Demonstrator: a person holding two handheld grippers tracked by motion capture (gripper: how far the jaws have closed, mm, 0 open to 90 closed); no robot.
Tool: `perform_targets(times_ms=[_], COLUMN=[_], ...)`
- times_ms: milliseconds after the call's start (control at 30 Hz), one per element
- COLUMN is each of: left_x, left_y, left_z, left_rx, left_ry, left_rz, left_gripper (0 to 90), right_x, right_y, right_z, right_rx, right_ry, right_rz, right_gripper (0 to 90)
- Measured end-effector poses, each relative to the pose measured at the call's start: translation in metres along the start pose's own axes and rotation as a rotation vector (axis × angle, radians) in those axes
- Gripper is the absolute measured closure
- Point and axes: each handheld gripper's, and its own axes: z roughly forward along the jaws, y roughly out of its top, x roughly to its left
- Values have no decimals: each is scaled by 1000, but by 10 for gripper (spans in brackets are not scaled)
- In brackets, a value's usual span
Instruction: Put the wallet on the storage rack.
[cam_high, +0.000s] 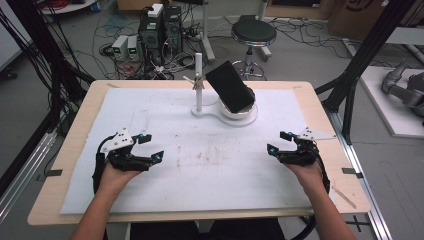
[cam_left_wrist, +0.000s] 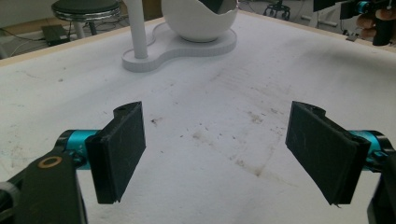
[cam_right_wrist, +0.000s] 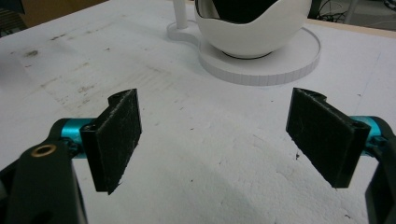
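Claws both gaping and empty, left claw (cam_high: 150, 148) and right claw (cam_high: 278, 143) resting near on the worktop (cam_high: 150, 107), well apart from the black phone (cam_high: 229, 86) tilted in the far white bowl (cam_high: 239, 113); judgement: approach slowly, square to the phone's edges.
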Motion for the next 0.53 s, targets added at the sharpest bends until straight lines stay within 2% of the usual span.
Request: perform_targets(times_ms=[233,533], left_x=[-1,0], left_y=[-3,3], left_z=[7,8], left_rx=[7,-5], left_ry=[-8,21], left_rz=[-14,-4], left_gripper=[199,199], right_x=[1,1], right_y=[-1,-3], right_z=[-2,-10], right_rx=[-4,-13], right_ry=[2,2], right_rz=[0,0], right_gripper=[185,184])
